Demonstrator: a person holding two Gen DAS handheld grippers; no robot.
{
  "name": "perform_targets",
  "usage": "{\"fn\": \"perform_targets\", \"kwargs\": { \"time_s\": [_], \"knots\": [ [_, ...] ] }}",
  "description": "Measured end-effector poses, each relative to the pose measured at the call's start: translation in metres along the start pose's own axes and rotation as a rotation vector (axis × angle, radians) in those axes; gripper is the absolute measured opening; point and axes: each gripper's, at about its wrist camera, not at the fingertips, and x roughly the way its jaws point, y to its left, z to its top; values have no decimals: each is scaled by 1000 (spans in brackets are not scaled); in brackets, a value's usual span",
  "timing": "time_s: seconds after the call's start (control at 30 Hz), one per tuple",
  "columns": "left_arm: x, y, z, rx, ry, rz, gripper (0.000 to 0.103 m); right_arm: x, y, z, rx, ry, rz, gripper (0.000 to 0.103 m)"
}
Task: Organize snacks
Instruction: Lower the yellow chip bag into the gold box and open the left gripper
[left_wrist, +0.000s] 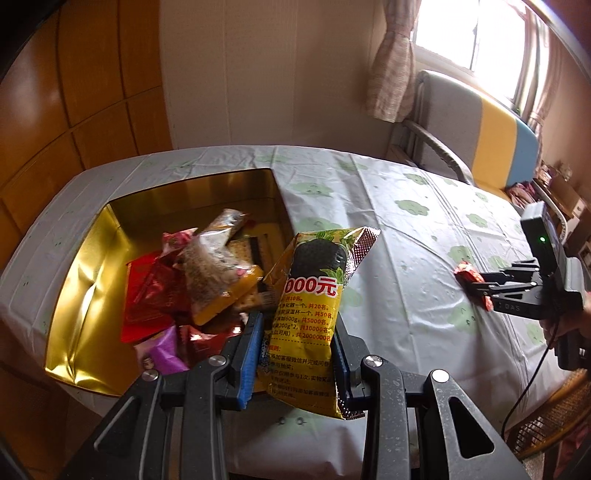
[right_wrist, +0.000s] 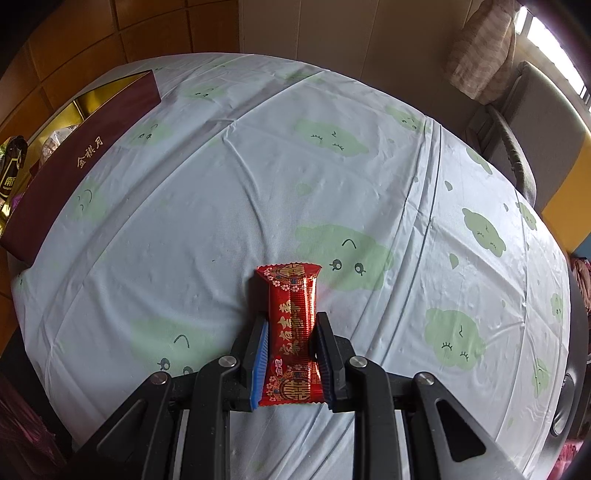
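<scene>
Yellow foil fills the left gripper (left_wrist: 299, 354): its 2 jaws, lined with blue pads (left_wrist: 246, 363), are pinched on the lower part of a yellow snack packet (left_wrist: 312, 306) printed with red figures and a dark round picture near its top. The packet stands nearly upright between the fingers, its top leaning toward the right, held above the near right corner of a gold-lined box (left_wrist: 85, 295). That box sits on the left part of the table and already holds a loose heap of wrapped snacks (left_wrist: 207, 284) in red, purple, clear and gold wrappers.

Out on the right side of the same table, the right gripper (right_wrist: 291, 354) is pressed together on a small red snack bar (right_wrist: 291, 325) with gold characters along its length. The bar lies lengthwise between the jaws, its far crimped end sticking out past the fingertips and lying against the tablecloth (right_wrist: 258, 184). From the left wrist view, this gripper comes in from the right edge with the red bar at its tip, well apart from the box.

The cloth is pale blue with green cloud faces. The box shows a dark red outer wall (right_wrist: 85, 158) with gold lettering. Beyond the table stands a chair (left_wrist: 476, 140) below a curtained window (left_wrist: 469, 33).
</scene>
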Motion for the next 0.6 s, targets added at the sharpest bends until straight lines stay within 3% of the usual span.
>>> {"fn": "perform_targets", "kwargs": {
  "time_s": [0.2,0.47,0.6],
  "knots": [
    [-6,42,3,-97,0,38,35,0,1,0,-8,0,-8,25],
    [-18,139,5,-365,-2,102,35,0,3,0,-15,1,-18,25],
    [-10,167,-1,-470,25,100,35,0,2,0,-12,1,-17,25]
  ]
}}
